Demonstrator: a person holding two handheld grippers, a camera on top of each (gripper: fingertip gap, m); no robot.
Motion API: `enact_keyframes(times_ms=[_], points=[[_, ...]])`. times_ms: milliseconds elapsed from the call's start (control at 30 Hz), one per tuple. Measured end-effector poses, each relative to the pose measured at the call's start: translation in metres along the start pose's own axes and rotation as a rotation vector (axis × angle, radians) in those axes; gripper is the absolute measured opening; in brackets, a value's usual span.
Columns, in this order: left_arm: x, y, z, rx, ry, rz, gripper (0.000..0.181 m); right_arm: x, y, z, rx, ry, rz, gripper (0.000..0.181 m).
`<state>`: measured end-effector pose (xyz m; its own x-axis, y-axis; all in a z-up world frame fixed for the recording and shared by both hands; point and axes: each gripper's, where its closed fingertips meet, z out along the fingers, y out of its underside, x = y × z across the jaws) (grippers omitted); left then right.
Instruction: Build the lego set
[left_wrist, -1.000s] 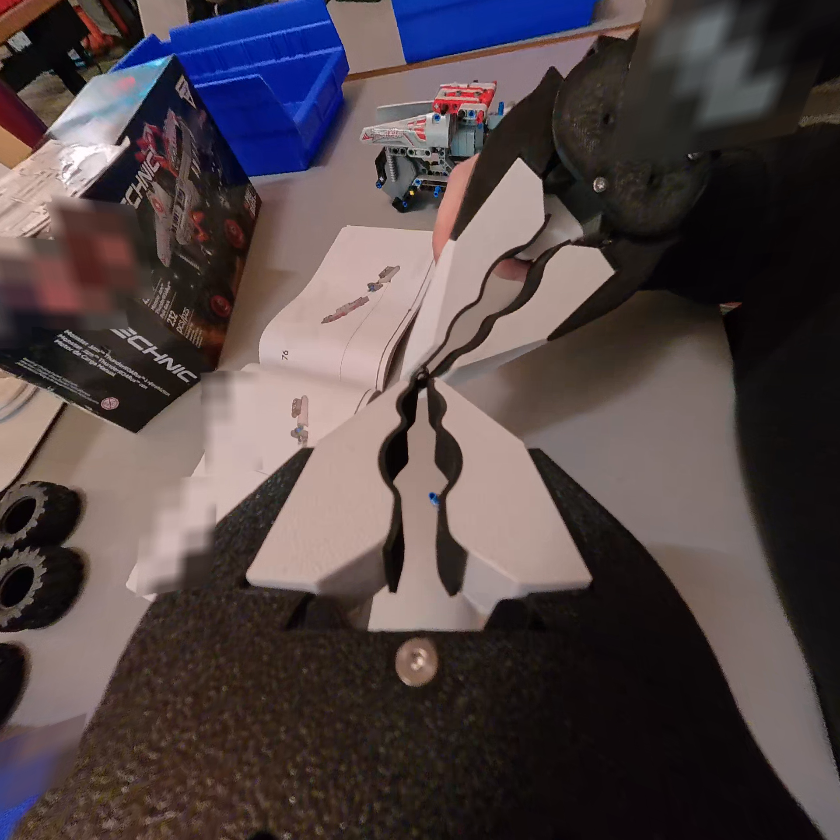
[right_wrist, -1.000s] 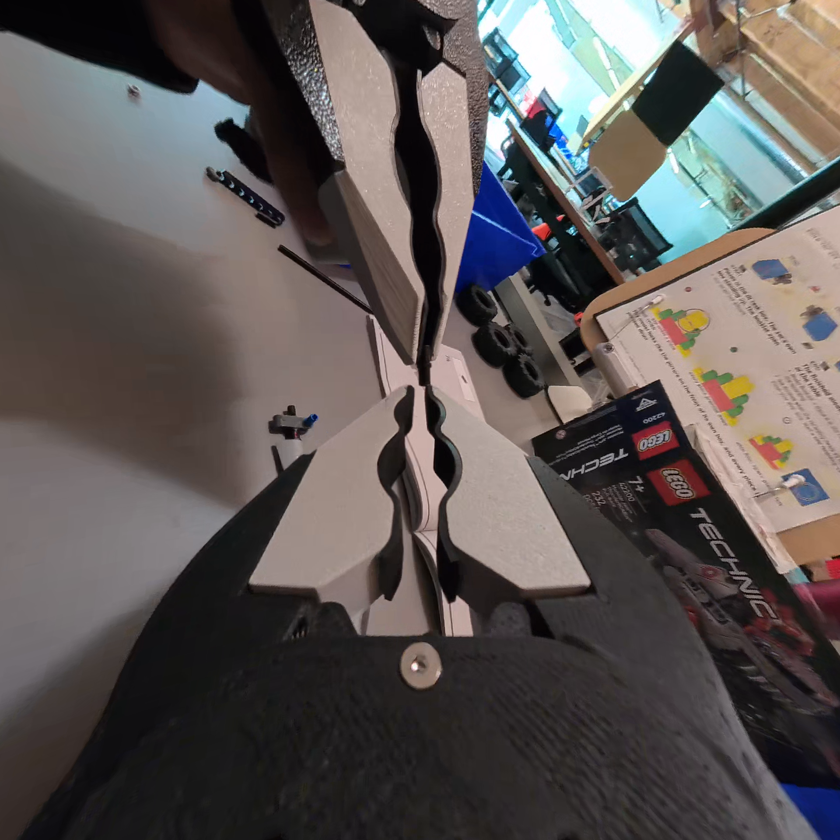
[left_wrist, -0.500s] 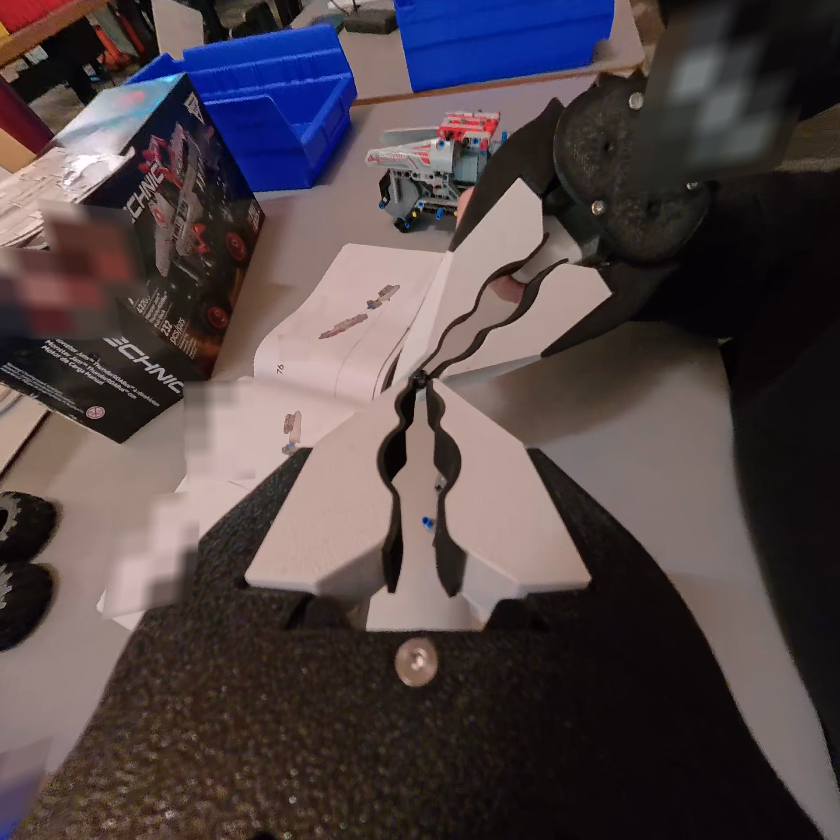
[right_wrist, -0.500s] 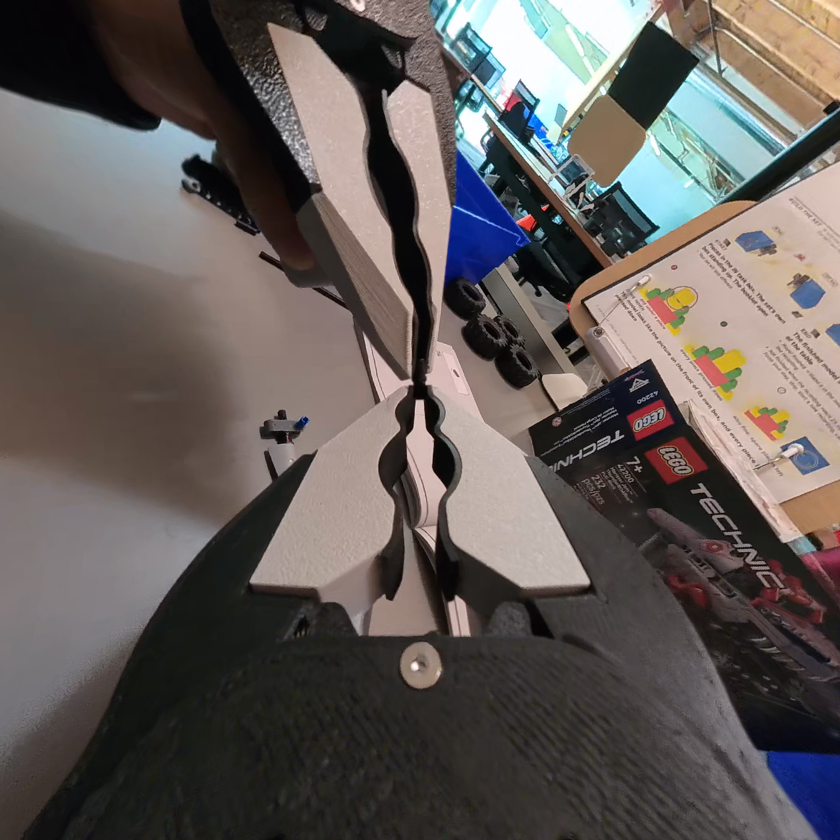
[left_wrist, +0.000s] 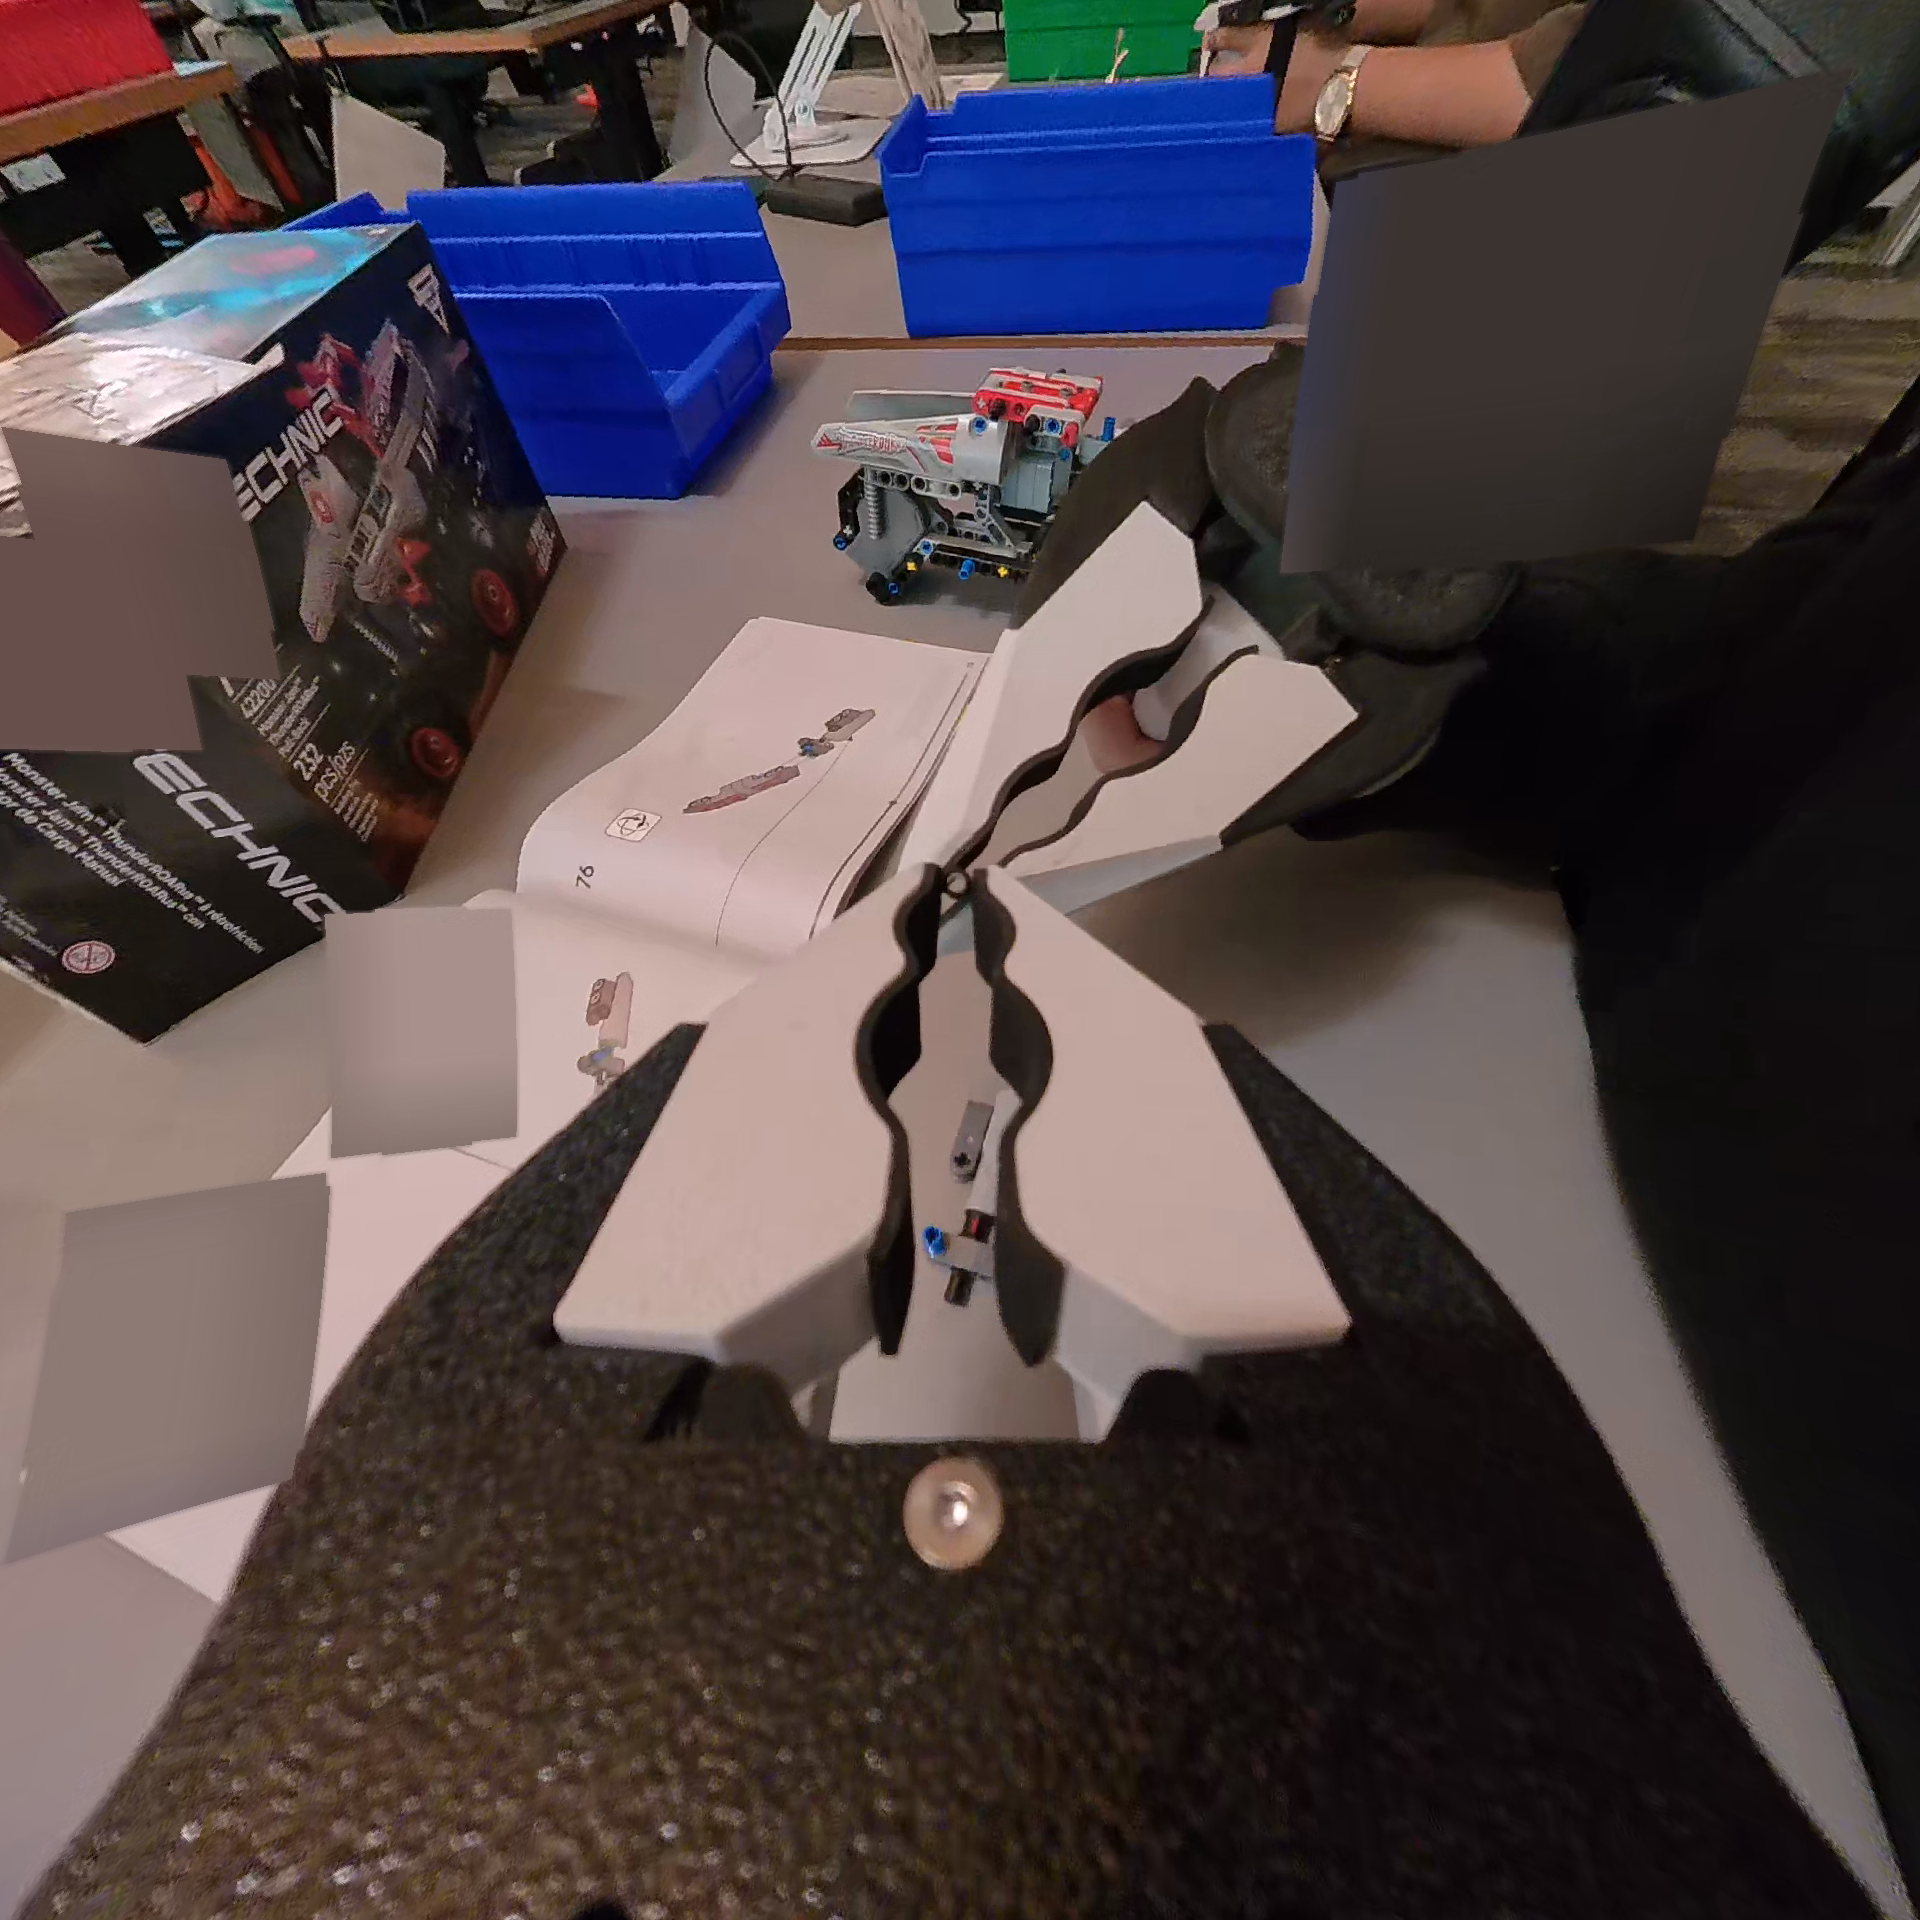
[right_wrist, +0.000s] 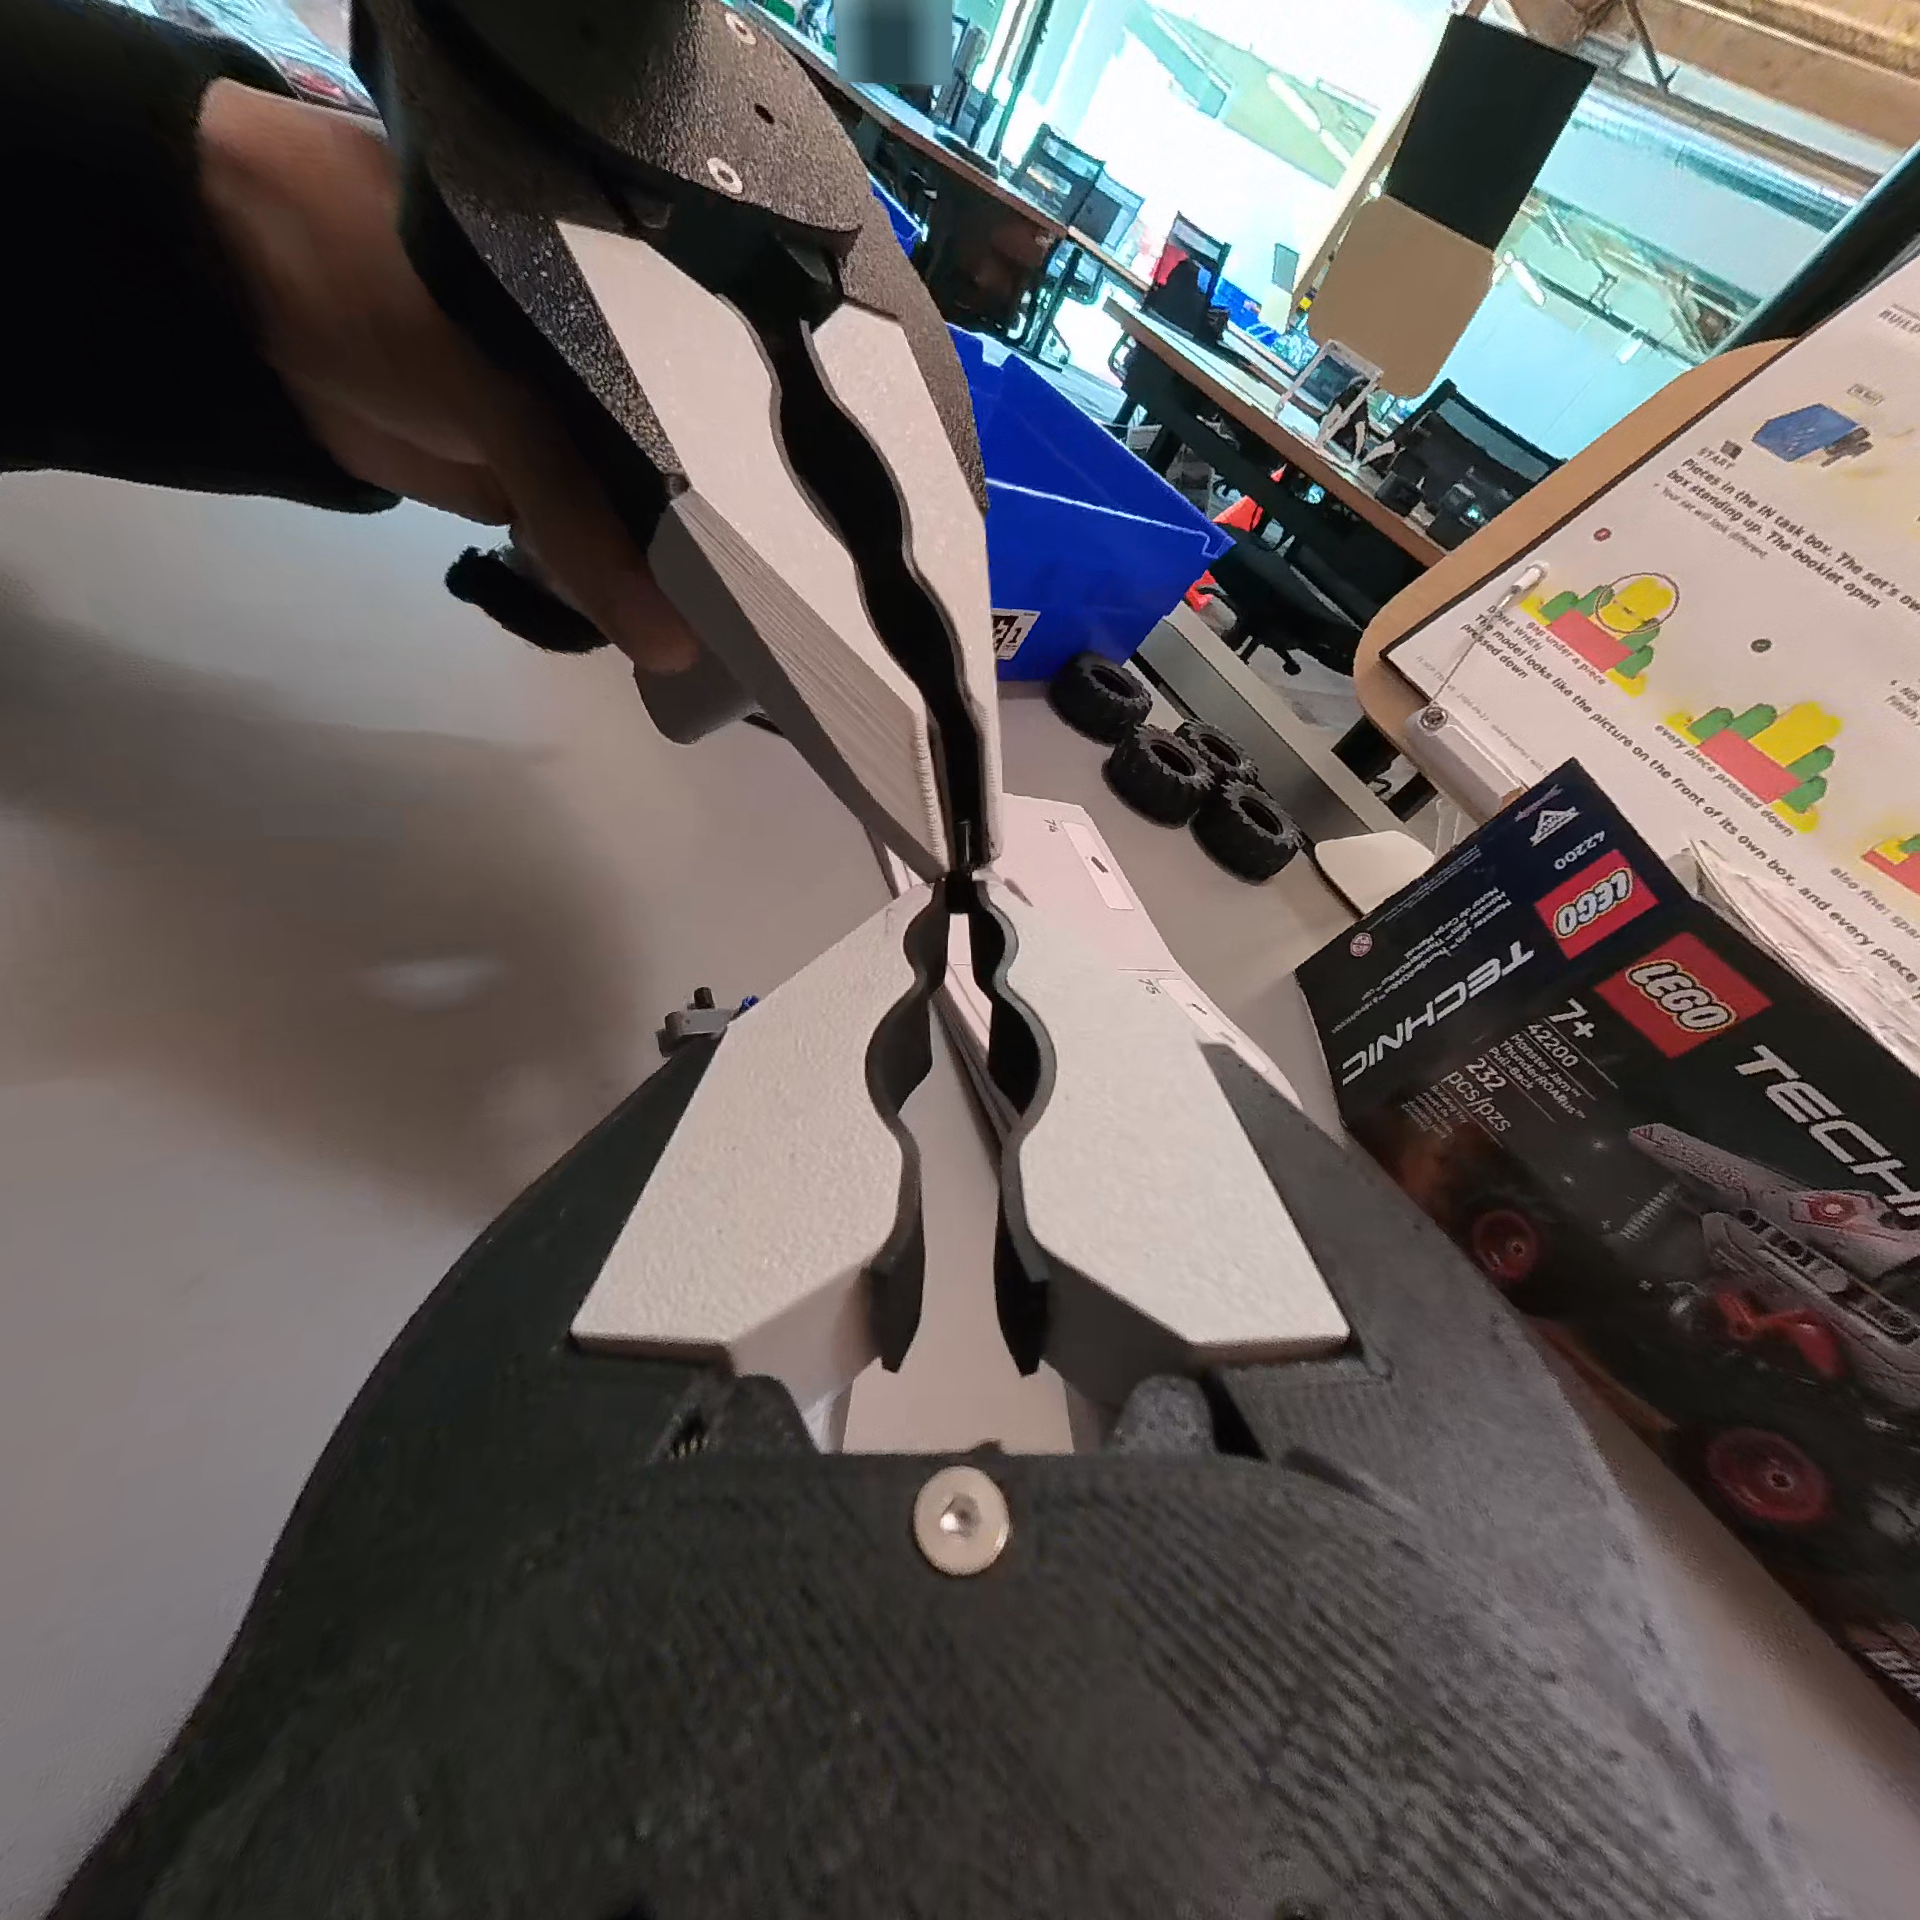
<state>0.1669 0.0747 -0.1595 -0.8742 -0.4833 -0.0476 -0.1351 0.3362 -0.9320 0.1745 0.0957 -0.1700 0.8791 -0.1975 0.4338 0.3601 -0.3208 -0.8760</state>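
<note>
My left gripper (left_wrist: 954, 891) and right gripper (right_wrist: 961, 902) meet tip to tip above the open instruction booklet (left_wrist: 769, 790). A small black piece (right_wrist: 965, 844) is pinched where the tips meet, and both grippers look shut on it. In the left wrist view the right gripper (left_wrist: 961, 868) comes in from the upper right. In the right wrist view the left gripper (right_wrist: 966, 847) comes down from the upper left. A small grey assembly with a blue pin (left_wrist: 966, 1216) lies on the table under my left fingers. It also shows in the right wrist view (right_wrist: 707, 1018). The part-built grey and red model (left_wrist: 966, 478) stands behind the booklet.
The set's box (left_wrist: 312, 623) stands to the left and also shows in the right wrist view (right_wrist: 1662, 1143). Two blue bins (left_wrist: 623, 312) (left_wrist: 1091, 208) sit at the back. Several black tyres (right_wrist: 1184, 769) lie beyond the booklet, near a propped instruction board (right_wrist: 1714, 623). The grippers are tip to tip, or close to it.
Both grippers stay tip to tip on the black piece while they lift and tilt. The small grey assembly now shows more fully between my left fingers.
</note>
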Motion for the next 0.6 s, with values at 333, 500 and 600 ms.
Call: enact_keyframes(times_ms=[333, 500, 600], points=[[-0.001, 0.006, 0.004, -0.009, -0.021, 0.103, 0.002, -0.003, 0.008, 0.001, -0.008, -0.025, 0.045, 0.001], [0.0, 0.012, 0.005, -0.013, 0.004, 0.024, 0.002, -0.007, 0.012, 0.003, -0.024, -0.044, 0.048, 0.001], [0.0, 0.017, 0.005, -0.042, 0.021, 0.008, 0.002, -0.01, 0.016, 0.005, -0.034, -0.05, 0.043, 0.001]])
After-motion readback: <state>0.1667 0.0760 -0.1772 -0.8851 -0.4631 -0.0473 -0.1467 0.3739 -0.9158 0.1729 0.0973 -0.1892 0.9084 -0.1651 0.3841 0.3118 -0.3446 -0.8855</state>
